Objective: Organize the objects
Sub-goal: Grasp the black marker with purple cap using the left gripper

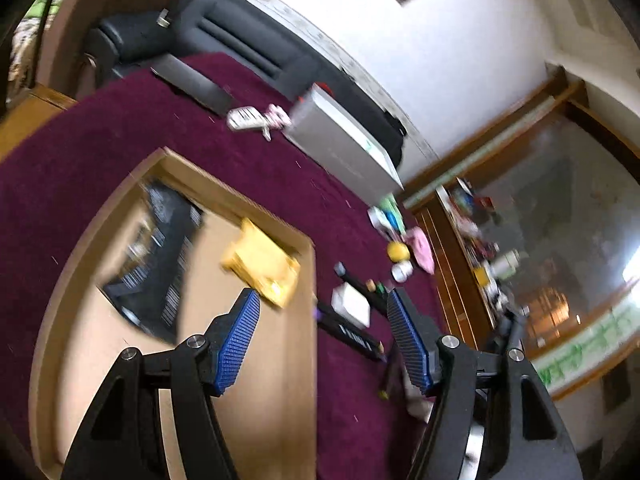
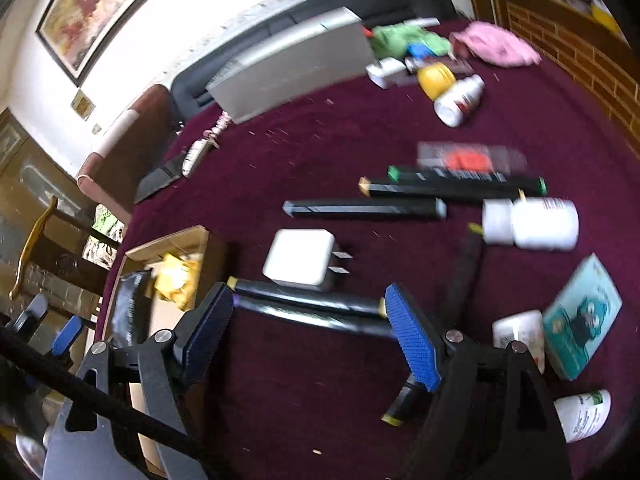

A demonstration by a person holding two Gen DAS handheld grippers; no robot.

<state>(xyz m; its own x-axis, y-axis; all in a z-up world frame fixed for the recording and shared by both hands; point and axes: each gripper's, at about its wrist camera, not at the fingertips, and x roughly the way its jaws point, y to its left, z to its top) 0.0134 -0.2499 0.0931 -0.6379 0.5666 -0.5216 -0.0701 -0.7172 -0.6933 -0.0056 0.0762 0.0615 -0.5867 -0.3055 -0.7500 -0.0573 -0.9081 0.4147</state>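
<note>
Black markers (image 2: 308, 308): lying between the parted right gripper (image 2: 310, 312) pads, ungripped.
Left gripper (image 1: 320, 320): released, empty, above the cardboard box (image 1: 280, 360) right edge.

Motion blur is smearing the yellow packet (image 1: 262, 266) inside the shallow cardboard box (image 1: 280, 380) at centre left, hiding its print. The box's lower end is running off the bottom edge. In the right wrist view, a red-and-black flat pack (image 2: 472, 159) at centre right is blurring beyond reading.

I see both views smeared by motion blur, with fisheye bending and black corners. Daylight glares off the far white wall (image 1: 440, 60); the bench (image 2: 320, 140) looks dim.
</note>
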